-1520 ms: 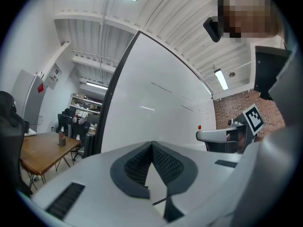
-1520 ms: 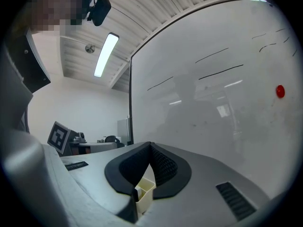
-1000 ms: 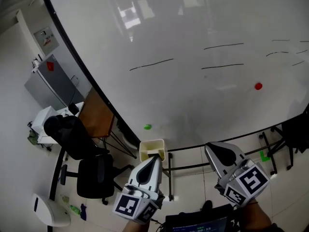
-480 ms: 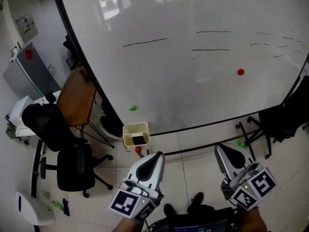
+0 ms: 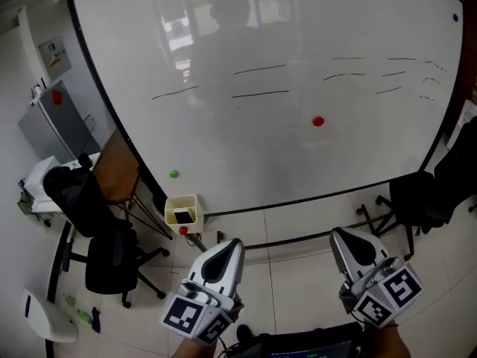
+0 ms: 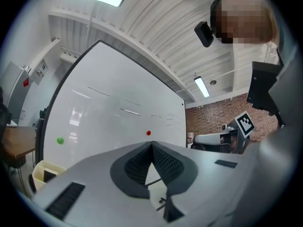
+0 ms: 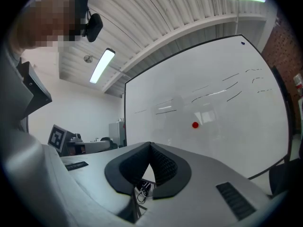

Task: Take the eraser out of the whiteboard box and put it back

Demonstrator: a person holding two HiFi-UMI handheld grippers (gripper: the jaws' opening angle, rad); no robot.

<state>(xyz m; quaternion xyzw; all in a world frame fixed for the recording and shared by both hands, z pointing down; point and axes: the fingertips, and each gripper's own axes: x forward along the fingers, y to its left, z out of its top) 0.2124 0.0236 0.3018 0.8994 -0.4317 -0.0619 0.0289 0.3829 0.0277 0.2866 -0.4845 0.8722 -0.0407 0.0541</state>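
I hold both grippers level, side by side, pointed at the whiteboard. The left gripper and right gripper each have their jaws pressed together, empty. The eraser sits in the box at the whiteboard's bottom edge, near its left corner, well apart from both grippers. A chair and a desk stand left of the box.
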